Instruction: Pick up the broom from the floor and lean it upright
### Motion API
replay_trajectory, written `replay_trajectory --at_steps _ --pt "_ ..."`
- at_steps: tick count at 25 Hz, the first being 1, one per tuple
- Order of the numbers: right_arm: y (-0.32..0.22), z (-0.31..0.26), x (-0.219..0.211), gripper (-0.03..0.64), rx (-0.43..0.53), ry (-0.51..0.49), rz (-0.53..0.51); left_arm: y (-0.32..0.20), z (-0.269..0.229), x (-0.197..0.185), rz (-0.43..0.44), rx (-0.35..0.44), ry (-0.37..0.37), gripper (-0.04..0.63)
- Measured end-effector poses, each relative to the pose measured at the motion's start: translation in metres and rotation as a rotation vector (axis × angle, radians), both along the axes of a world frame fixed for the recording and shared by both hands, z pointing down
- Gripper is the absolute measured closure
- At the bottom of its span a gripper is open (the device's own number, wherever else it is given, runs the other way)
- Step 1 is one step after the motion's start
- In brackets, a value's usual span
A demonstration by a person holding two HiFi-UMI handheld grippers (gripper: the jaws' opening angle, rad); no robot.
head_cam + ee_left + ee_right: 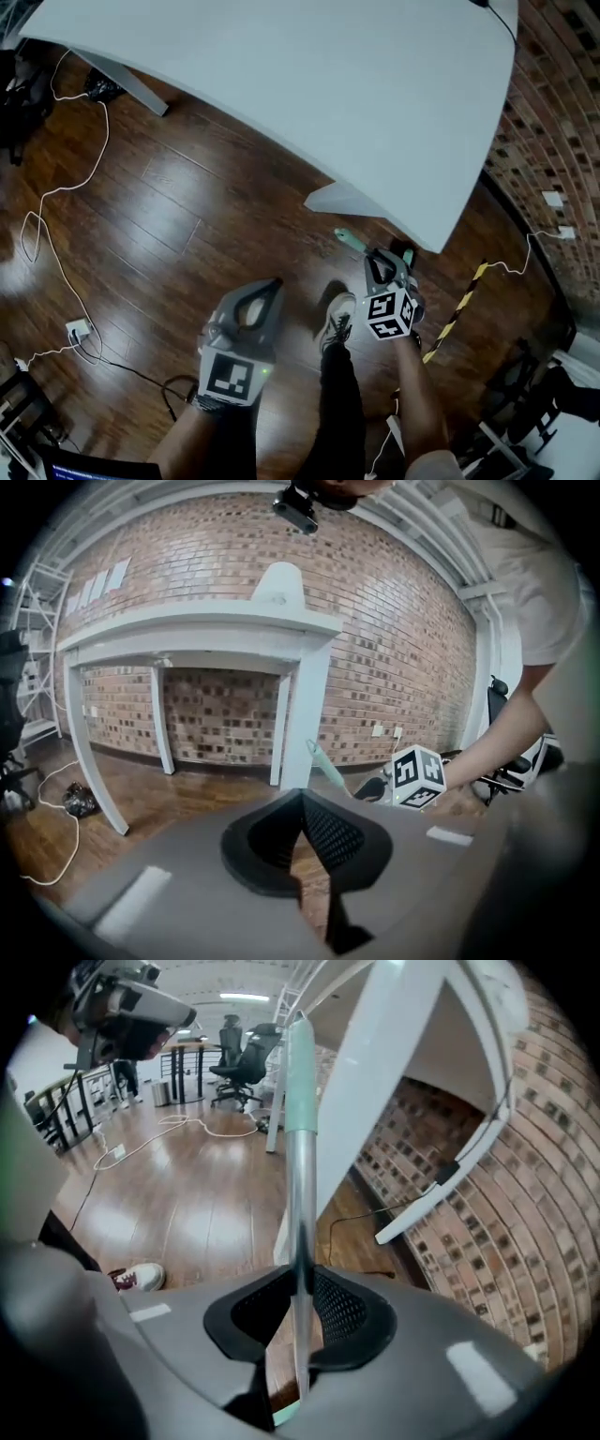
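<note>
Pickup looks done. Right gripper (302,1279) clamped on the broom (300,1129) handle, jaws a narrow gap apart with the pole pinched between the pads. Pole straight up the centre of the right gripper view. In head view, handle tip poking out above that gripper, centre-right of frame, just below the near edge of the white table (281,84) and clear of the wood floor (169,216). Left gripper (302,799) closed tip to tip, nothing in it. Sits lower centre of head view, apart from the broom.

Left to do, as judged: stand it upright and lean it against something. Likely props: table leg (305,714) or brick wall (394,649). Not resting against anything yet, as far as visible.

Broom look: thin silver metal pole, mint-green sleeve on the top end, rounded tip. Tilted in head view, tip toward upper left. Head and bristles in no view, so can't say whether the lower end is on the floor or off it.
</note>
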State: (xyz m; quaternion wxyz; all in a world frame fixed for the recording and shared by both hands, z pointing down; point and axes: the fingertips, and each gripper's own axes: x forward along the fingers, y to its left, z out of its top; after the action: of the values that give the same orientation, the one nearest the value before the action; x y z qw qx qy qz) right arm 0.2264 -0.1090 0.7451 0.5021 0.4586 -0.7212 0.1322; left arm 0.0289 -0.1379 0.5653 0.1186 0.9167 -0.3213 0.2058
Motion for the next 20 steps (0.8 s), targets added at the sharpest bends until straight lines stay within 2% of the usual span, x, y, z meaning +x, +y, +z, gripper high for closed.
replay_trajectory --at_steps 4,7,10,17,20 --pt "-0.014 -0.029 0.038 0.528 0.032 -0.062 0.067 -0.009 -0.018 0.04 -0.007 0.029 0.008 0.594" --pt "-0.024 -0.041 0.052 0.528 0.042 -0.116 0.067 -0.012 -0.025 0.065 -0.074 -0.02 0.035 0.595" --pt "-0.038 -0.058 0.069 0.528 0.051 -0.181 0.082 -0.011 -0.034 0.088 -0.111 -0.052 0.028 0.594" --pt "-0.096 -0.114 0.099 0.526 0.123 -0.336 0.185 -0.015 -0.054 0.135 -0.121 -0.062 -0.002 0.595" --pt "-0.127 -0.12 0.102 0.525 0.126 -0.346 0.192 -0.019 -0.056 0.154 -0.126 -0.068 0.008 0.594"
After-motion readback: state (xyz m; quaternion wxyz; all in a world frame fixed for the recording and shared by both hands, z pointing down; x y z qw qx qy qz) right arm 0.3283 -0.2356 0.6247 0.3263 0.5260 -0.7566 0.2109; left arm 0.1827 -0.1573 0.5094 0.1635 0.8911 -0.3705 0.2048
